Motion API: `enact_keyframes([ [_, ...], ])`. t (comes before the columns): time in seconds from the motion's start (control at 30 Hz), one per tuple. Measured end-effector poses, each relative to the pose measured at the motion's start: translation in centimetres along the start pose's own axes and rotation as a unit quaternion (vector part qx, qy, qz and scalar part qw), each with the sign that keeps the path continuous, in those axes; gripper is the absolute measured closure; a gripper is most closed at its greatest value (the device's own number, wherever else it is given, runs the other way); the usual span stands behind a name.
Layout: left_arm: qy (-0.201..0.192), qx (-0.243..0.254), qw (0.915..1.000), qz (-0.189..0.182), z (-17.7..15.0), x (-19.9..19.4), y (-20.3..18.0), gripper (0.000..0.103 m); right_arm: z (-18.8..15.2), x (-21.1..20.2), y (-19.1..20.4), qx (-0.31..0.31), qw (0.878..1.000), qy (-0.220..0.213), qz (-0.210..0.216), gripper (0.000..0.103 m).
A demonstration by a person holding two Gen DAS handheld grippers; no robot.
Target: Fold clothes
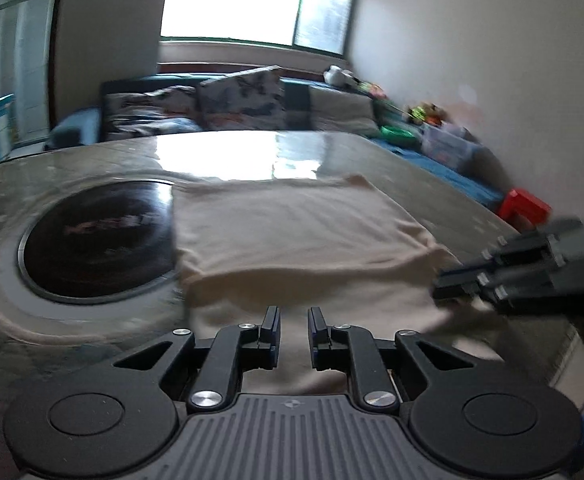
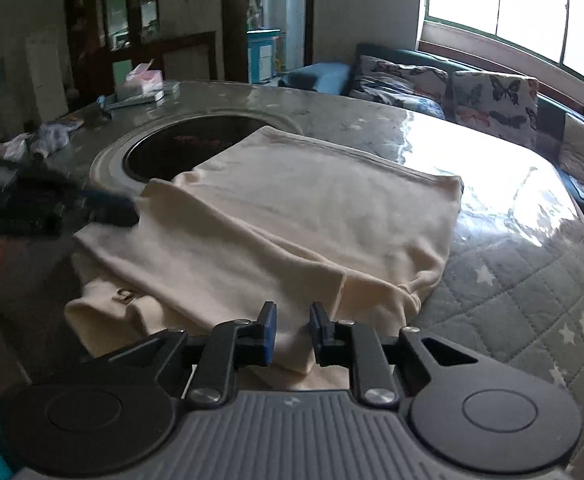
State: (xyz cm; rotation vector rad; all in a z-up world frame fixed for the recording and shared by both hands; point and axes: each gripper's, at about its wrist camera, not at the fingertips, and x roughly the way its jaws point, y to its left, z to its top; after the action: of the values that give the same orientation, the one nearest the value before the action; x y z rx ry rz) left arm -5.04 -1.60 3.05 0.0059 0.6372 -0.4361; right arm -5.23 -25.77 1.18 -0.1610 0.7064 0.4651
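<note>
Lying partly folded on the desk (image 2: 511, 280), the cream garment (image 2: 292, 216) has one layer doubled over; both grippers, left (image 1: 293, 334) and right (image 2: 292, 330), hover at its near edge, jaws slightly parted and empty, suggesting another fold or smoothing.

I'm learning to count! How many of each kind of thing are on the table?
Cream folded garment: 1
Round black glass cooktop: 1
Pink tissue pack: 1
Crumpled pale cloth: 1
Black handheld grippers, left gripper and right gripper: 2
Total: 6
</note>
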Motion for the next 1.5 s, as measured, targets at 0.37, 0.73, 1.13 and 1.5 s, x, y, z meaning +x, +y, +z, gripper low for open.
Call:
enact_keyframes([
  [0.37, 0.001, 0.007, 0.9999, -0.009, 0.6, 1.4, -0.8, 0.079, 0.5, 2.4, -1.6, 0.032, 0.999, 0.002, -0.003, 0.088],
  [0.73, 0.004, -0.017, 0.9997, 0.016, 1.2, 2.4, 1.1, 0.078, 0.9, 1.3, -1.7, 0.039, 0.998, -0.020, -0.039, 0.093],
  [1.13, 0.012, 0.080, 0.9965, -0.024, -0.6, -2.2, -0.4, 0.067, 0.1, 1.4, 0.0, -0.032, 0.999, 0.019, 0.009, 0.090],
  [1.5, 0.009, 0.232, 0.9719, -0.040, -4.7, -3.4, -4.1, 0.058, -0.2, -0.9, 0.0, -0.048, 0.998, 0.031, 0.017, 0.083],
])
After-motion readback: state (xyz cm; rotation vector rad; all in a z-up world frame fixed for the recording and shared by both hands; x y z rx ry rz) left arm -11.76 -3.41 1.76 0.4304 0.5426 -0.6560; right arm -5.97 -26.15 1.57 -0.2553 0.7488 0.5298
